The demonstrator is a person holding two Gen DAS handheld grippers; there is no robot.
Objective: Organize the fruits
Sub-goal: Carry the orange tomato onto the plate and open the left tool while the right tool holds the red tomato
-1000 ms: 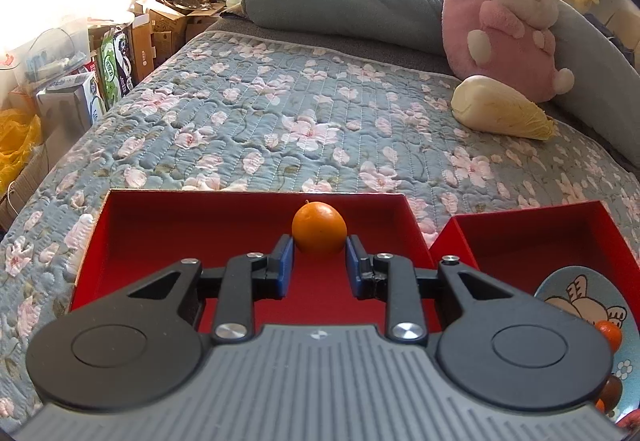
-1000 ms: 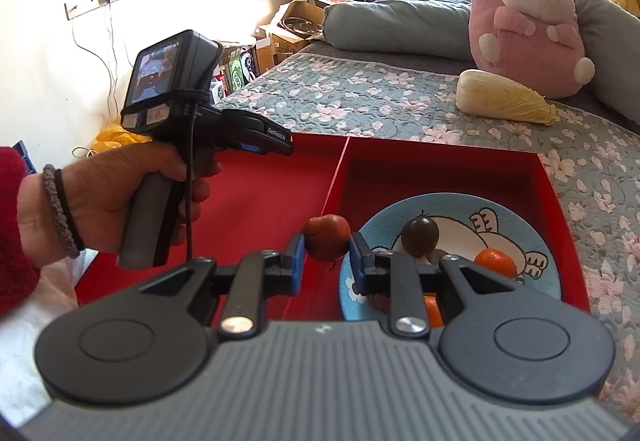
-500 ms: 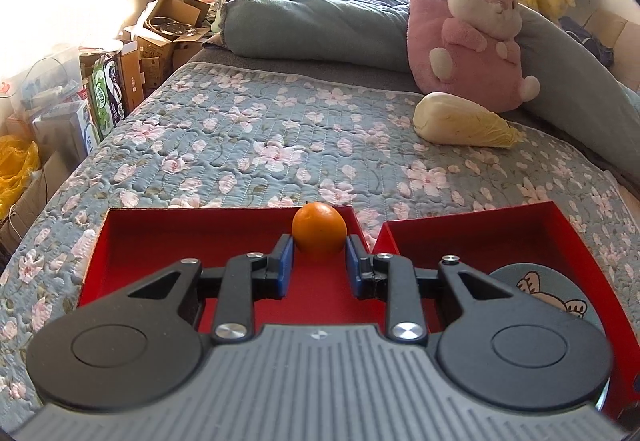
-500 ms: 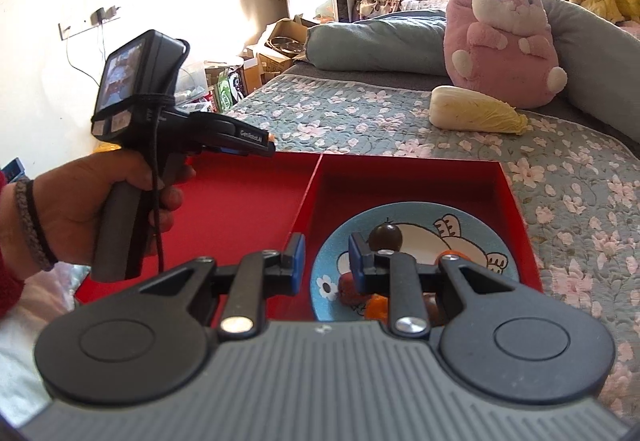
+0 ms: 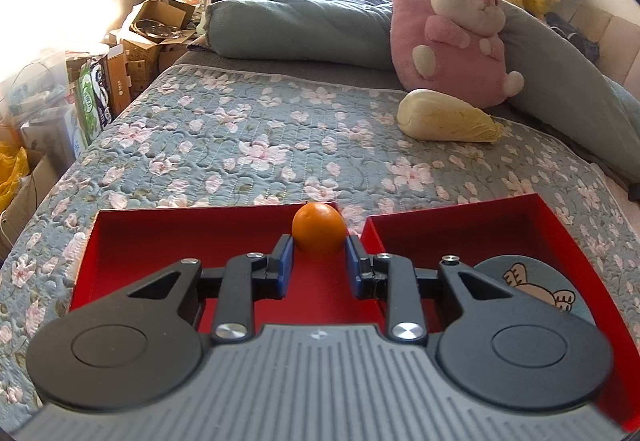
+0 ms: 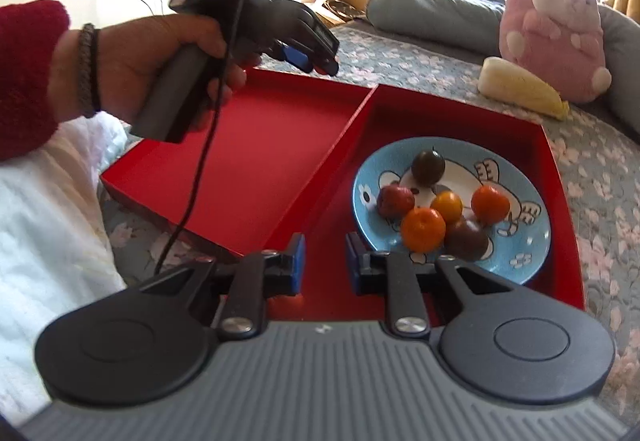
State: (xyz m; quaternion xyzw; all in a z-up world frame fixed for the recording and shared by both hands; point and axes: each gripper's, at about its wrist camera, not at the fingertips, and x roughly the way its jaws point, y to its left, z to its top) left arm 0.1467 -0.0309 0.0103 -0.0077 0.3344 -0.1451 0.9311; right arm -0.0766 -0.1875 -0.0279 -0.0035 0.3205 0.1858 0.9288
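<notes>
The left hand-held gripper [image 5: 319, 263] is clamped on a small orange [image 5: 319, 227], the blue pads pressing on its two sides so that the fruit sits at the very tips and juts forward past them. It points forward and downward, and under it lies the empty left red tray [image 5: 180, 241]; the orange hangs above that tray's far wall, close to the seam with the right red tray [image 5: 460, 237]. In the right wrist view the person's left hand [image 6: 160, 65] grips the handle with the wrist level and the tool held well above the tray floor, so the drop is straight down from the tips.

The right hand-held gripper [image 6: 323, 259] is closed down with nothing between its pads. It points forward and downward over the near wall of the right tray, and the blue plate [image 6: 524, 257] lies just ahead and to its right. On the plate sit two oranges, a smaller yellow-orange fruit and three dark ones, bunched toward the near side; the nearest orange on the plate [image 6: 423, 230] is just beyond the right pad. This hand is the nearer one to the plate, and its jaws would have to widen before any pick.

Farther off on the floral bedspread [image 5: 240, 137] lie a cabbage [image 5: 444, 117] and a pink plush rabbit [image 5: 456, 33].
</notes>
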